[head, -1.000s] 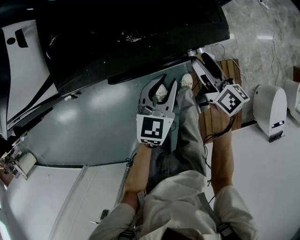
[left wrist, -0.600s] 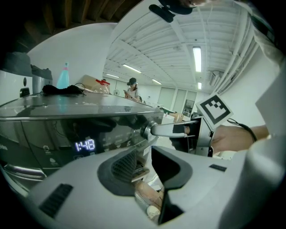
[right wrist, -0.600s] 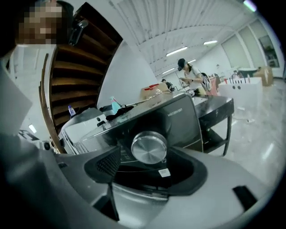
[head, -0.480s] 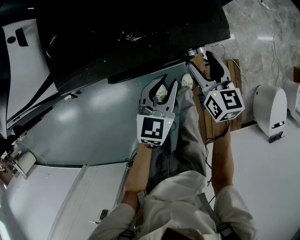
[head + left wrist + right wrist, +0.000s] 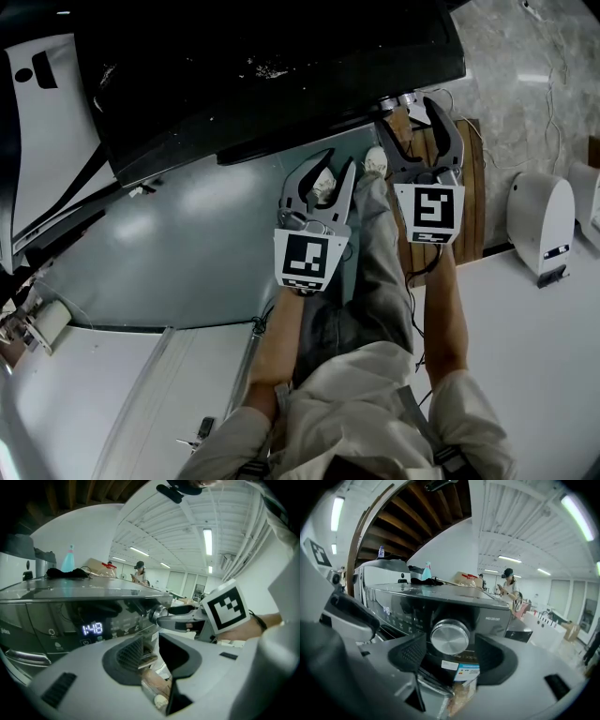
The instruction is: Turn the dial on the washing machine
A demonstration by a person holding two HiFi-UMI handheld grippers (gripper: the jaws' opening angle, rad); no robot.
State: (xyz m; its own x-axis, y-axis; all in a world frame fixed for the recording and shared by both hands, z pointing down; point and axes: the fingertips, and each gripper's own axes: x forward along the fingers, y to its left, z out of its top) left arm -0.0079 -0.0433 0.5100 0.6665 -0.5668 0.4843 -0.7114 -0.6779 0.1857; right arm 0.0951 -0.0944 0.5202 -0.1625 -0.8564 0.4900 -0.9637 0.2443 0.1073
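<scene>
The washing machine [image 5: 262,75] shows from above as a dark glossy top, and its silver dial [image 5: 399,100] sticks out at the front right corner. My right gripper [image 5: 413,116] is open, its two jaws standing either side of the dial. In the right gripper view the round dial [image 5: 450,637] sits centred between the ribbed pads [image 5: 410,655] with a gap on each side. My left gripper [image 5: 330,173] hangs open and empty, lower and to the left. In the left gripper view the panel's display [image 5: 93,629] reads 1:48, and the dial [image 5: 156,613] shows beyond it.
A white rounded appliance [image 5: 539,220] stands at the right, next to a slatted wooden board [image 5: 466,178]. The person's legs and shoes [image 5: 373,161] are below the grippers. A spray bottle [image 5: 427,571] and dark cloth lie on the washer's top. A person [image 5: 506,586] stands far behind.
My right gripper has rolled from a tilt to level and moved up, so its jaws now straddle the dial. The left gripper has stayed where it was.
</scene>
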